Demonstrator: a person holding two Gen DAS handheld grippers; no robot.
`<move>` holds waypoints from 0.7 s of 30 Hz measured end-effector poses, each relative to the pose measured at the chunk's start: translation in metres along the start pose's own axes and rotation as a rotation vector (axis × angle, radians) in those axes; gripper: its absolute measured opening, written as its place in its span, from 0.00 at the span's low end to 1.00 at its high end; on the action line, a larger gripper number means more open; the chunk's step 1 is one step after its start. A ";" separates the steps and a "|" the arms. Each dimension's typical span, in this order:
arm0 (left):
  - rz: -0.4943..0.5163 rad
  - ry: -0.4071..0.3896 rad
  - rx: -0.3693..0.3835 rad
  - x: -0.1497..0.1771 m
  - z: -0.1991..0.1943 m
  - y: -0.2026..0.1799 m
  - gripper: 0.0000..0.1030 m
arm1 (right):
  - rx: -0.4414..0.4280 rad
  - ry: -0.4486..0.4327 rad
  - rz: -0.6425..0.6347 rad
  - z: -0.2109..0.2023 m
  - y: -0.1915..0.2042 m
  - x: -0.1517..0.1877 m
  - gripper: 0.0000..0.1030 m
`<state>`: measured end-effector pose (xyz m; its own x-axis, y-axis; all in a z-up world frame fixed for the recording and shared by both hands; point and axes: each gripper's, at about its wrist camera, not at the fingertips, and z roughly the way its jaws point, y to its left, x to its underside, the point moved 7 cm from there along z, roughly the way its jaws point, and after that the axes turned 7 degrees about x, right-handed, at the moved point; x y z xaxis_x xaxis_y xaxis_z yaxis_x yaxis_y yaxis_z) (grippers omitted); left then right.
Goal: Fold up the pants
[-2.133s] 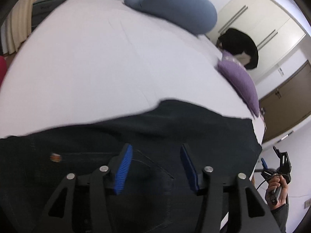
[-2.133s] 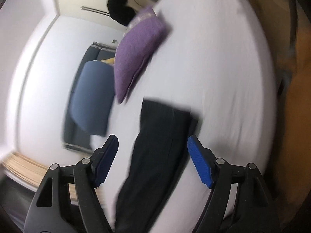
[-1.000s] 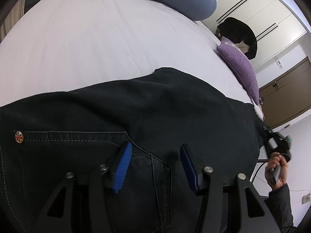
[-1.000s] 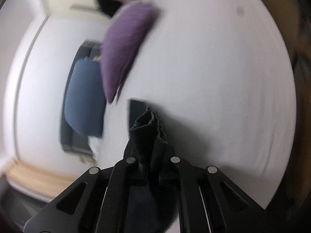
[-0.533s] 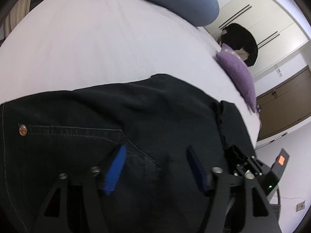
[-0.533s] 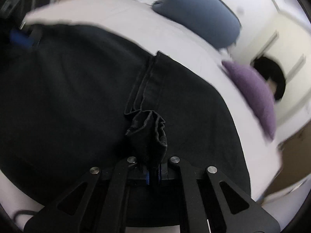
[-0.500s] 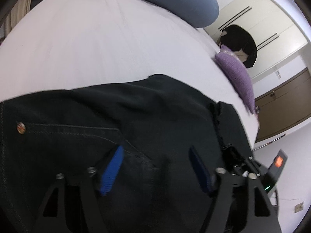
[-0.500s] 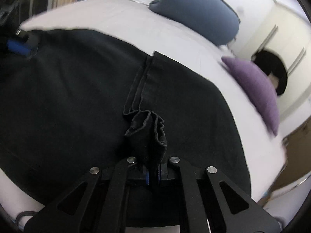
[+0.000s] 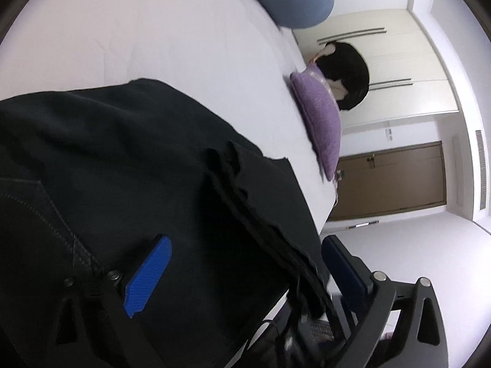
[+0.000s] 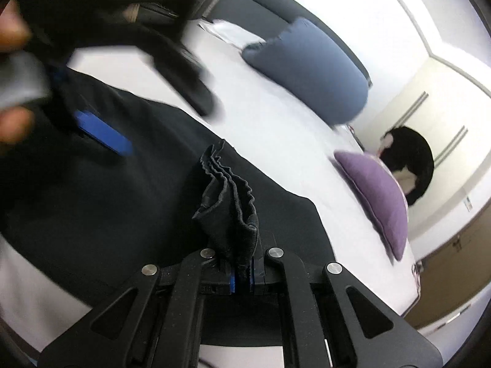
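Observation:
The black pants (image 9: 129, 165) lie spread on the white bed (image 9: 153, 30), with a folded-over layer and its bunched hem (image 9: 245, 190) on top. My left gripper (image 9: 245, 271) hovers over the pants, its jaws opening wide, blue pads apart and pressing on nothing. My right gripper (image 10: 241, 276) is shut on the bunched hem of the pants (image 10: 230, 202), holding it just above the flat layer (image 10: 92, 199). In the right wrist view the left gripper's blue pad (image 10: 102, 133) and the person's fingers (image 10: 12, 122) show blurred at the upper left.
A blue pillow (image 10: 310, 67) lies at the head of the bed and a purple cushion (image 10: 377, 196) near its right edge. A black and white object (image 10: 408, 165) sits beyond the cushion, before white wardrobe doors (image 9: 408, 61). A brown door (image 9: 396, 181) stands further right.
The left gripper's pads have spread wide and its view has rolled and swung to the right. The right gripper has carried the pinched hem over the pants toward the left gripper.

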<state>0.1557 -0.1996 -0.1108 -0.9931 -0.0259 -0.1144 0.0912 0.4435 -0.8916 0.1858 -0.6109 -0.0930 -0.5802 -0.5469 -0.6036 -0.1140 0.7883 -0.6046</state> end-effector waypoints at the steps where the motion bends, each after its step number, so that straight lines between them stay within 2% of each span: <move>1: -0.004 0.011 -0.009 -0.002 0.002 0.002 0.97 | -0.007 -0.006 -0.004 -0.001 0.003 -0.005 0.04; 3: -0.005 0.028 -0.028 -0.006 0.003 0.006 0.94 | -0.027 -0.025 -0.023 -0.006 0.017 -0.013 0.04; 5: 0.017 0.052 -0.035 -0.007 0.001 0.006 0.70 | -0.049 -0.031 -0.038 -0.007 0.029 -0.017 0.04; 6: 0.034 0.080 -0.047 -0.008 0.002 0.006 0.41 | -0.056 -0.036 -0.047 -0.007 0.033 -0.020 0.04; 7: 0.058 0.104 -0.072 -0.008 0.000 0.007 0.18 | -0.068 -0.045 -0.062 -0.008 0.039 -0.024 0.04; 8: 0.079 0.110 -0.095 -0.007 -0.002 0.008 0.13 | -0.075 -0.050 -0.072 -0.008 0.043 -0.031 0.04; 13: 0.154 0.098 -0.153 -0.012 -0.032 0.011 0.10 | -0.120 -0.075 -0.114 -0.017 0.061 -0.048 0.04; 18: 0.139 0.089 -0.208 -0.005 -0.045 0.033 0.10 | -0.168 -0.063 -0.152 -0.009 0.081 -0.051 0.04; 21: 0.136 0.098 -0.286 0.000 -0.042 0.055 0.22 | -0.213 -0.021 -0.156 0.001 0.097 -0.043 0.05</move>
<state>0.1575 -0.1377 -0.1413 -0.9769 0.1309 -0.1690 0.2128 0.6712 -0.7101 0.2005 -0.5110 -0.1268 -0.5254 -0.6704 -0.5239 -0.3689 0.7344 -0.5697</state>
